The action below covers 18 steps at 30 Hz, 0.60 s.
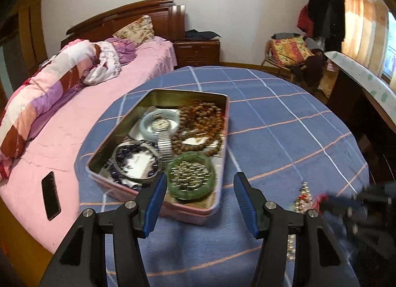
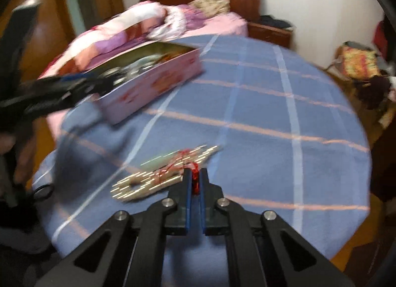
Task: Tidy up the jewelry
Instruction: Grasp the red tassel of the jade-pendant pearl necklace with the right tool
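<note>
From the left wrist camera, the left gripper hangs over the near end of a pink tin box on a table with a blue checked cloth. Its two blue fingers stand wide apart with nothing between them. The box is long. Its long side runs from near the gripper away toward the bed. Inside lie a green bangle at the near end, a dark bead bracelet, a watch with a pale bangle around it, and brown wooden beads at the far end. A black phone lies on the bed. Low on the right, the right gripper is blurred, next to a shiny gold thing with red string.

From the right wrist camera, the right gripper has its fingers squeezed together on a bit of red string. The string is tied to a shiny gold jewelry piece that lies flat on the cloth, just left of the fingers. It is blurry. Its long side goes slanting, from near left up to far right. The pink box sits farther off to the left, with the left gripper over it.
</note>
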Tool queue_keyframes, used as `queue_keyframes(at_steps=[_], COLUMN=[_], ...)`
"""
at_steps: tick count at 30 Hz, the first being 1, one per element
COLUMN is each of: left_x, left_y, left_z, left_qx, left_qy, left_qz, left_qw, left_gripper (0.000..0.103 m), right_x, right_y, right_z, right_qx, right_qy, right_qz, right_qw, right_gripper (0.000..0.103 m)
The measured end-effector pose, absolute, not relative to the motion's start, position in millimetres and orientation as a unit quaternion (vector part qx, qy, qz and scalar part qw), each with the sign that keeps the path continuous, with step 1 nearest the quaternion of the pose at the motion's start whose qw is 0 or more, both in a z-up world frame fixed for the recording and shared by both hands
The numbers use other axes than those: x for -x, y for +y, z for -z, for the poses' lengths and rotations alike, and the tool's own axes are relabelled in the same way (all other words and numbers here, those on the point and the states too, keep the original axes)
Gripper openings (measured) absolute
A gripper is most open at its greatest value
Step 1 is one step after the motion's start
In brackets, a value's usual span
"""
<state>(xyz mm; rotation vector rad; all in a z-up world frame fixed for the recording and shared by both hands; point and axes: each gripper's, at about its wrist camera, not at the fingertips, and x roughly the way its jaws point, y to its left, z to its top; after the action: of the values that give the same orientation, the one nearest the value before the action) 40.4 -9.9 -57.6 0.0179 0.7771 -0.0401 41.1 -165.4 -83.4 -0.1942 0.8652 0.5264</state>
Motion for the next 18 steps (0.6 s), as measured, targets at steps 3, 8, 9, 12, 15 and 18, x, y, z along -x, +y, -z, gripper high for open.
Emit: queue_keyframes(at_steps=[3,8,9,12,15,18], left_x=[-42.6,-46.9,-48.2,-48.8,-48.0,-46.5], left_y=[-22.7,-46.7,-53.1,-64.7,-77.2,-87.0], left_z=[58.7,62.6,64.9,69.5,74.1,76.2], left_qx=[-0.022,-0.03,-0.03,-0.029,-0.033,-0.042], left_qy=[0.378,0.385,0.39,0.399,0.407,0.411], left_qz=[0.033,0.072,0.085,0.107,0.126,0.136], left_qw=[0.925,0.92,0.916,0.91,0.904,0.901], left_gripper=[0.057,0.057,0.057,0.057,0.057,0.057], right_x=[-58.3,-72.3,-74.8,-79.9,-84.0,-87.1], right_y=[-180.8,-200.0,-205.4,-215.9,-223.9,-230.4], right_z=[76.6,64.0,61.6,57.6,53.8,53.5], right_qx=[0.085,0.071,0.065,0.054,0.045,0.038], right_qy=[0.403,0.384,0.38,0.374,0.368,0.369], right_qz=[-0.215,-0.178,-0.171,-0.158,-0.144,-0.138], right_qw=[0.886,0.903,0.907,0.912,0.917,0.918], right_gripper=[0.007,0.007,0.007,0.007,0.007,0.007])
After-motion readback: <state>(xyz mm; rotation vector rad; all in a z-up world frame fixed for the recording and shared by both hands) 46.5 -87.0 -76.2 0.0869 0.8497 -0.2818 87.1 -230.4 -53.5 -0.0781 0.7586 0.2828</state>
